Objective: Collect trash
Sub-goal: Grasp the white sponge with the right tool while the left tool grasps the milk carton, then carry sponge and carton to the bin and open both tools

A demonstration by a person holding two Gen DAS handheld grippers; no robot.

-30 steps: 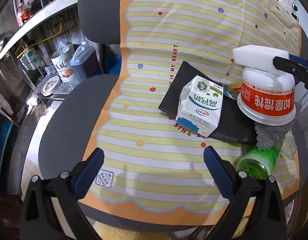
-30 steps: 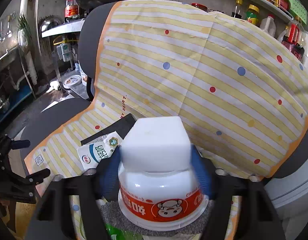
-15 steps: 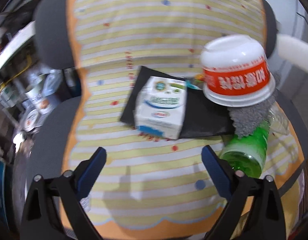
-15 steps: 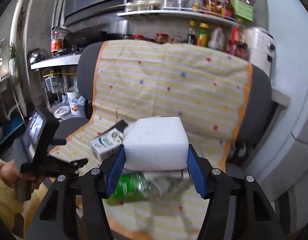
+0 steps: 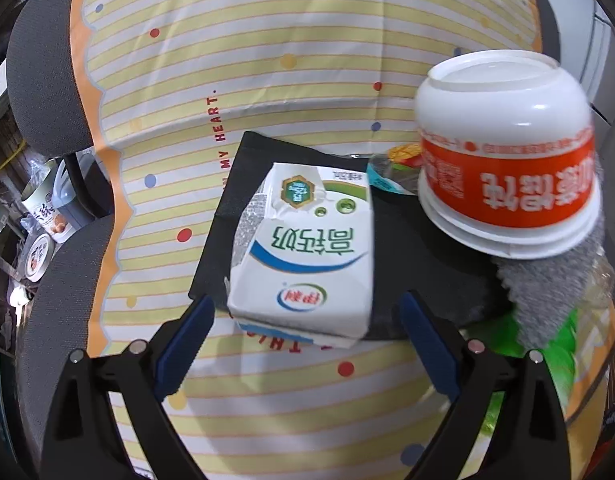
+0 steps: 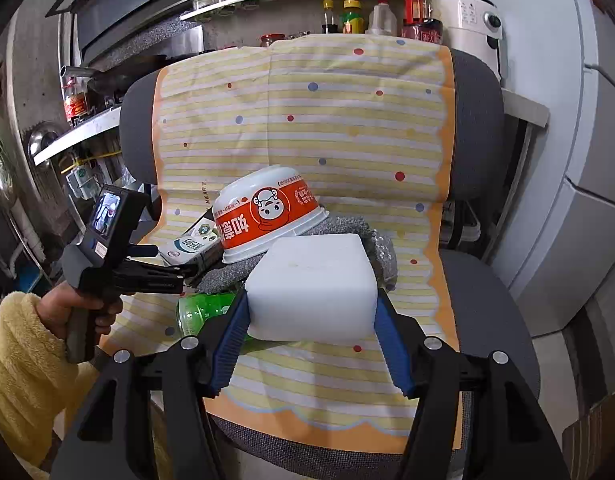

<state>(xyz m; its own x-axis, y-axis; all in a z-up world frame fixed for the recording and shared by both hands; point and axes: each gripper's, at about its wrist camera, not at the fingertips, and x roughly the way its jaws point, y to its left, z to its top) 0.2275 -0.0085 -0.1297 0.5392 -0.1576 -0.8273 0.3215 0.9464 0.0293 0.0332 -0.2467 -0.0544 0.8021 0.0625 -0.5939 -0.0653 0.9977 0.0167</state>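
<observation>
White foam block (image 6: 312, 286) clamped upright; milk carton (image 5: 303, 254) flat on chair.

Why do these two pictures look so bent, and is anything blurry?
Both views are fisheye: dark corners, curved edges. Left wrist view: the carton and bowl look slightly smeared. Right wrist view: sharp, evenly lit, the foam block crisp, the fridge bowed.

A glossy printed-card finish is noted on the milk carton (image 5: 303, 256). Smooth, shiny white plastic with an orange printed band is shown by the upturned bowl (image 5: 507, 160). The grey cloth (image 5: 547, 288) appears rough and nubbly. The white block (image 6: 313, 286) looks matt and foam-like. The striped cover (image 5: 267, 60) is seen creased, with a slight sheen. Translucent green plastic forms the bottle (image 6: 203, 312).
</observation>
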